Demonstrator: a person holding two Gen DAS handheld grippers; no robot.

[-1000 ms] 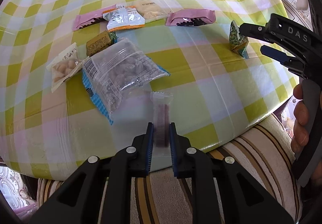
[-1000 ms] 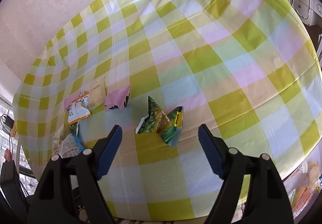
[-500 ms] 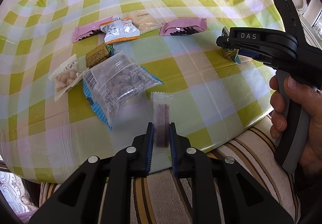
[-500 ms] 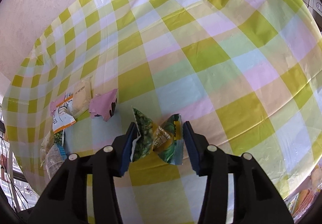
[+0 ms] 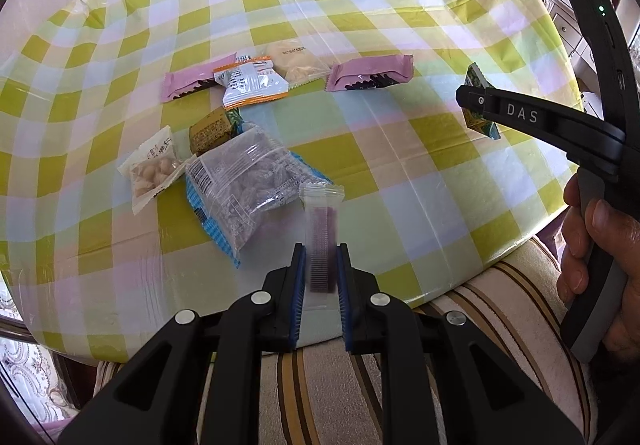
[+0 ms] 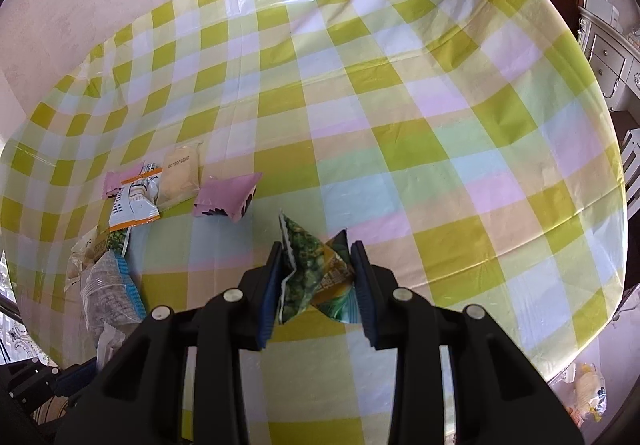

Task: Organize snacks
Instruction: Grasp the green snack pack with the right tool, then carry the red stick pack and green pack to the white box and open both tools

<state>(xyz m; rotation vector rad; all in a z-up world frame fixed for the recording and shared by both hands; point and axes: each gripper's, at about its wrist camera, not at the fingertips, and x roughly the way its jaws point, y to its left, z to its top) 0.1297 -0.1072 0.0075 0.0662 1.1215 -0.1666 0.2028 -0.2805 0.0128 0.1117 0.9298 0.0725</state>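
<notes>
Snacks come first: our left gripper (image 5: 319, 274) is clamped tight on a clear stick pack (image 5: 320, 241), its long axis running straight out past the fingertips, sealed end pointing away over the table (image 5: 400, 173). We judge that end-on hold suits laying it in line. Our right gripper (image 6: 316, 277) is closing, and the crumpled green packet (image 6: 314, 271) sits between the jaws, pads against its sides, its long axis across the gap.

Snack cluster (image 6: 168, 197) blocks left; tablecloth (image 6: 440, 125) right bare.
</notes>
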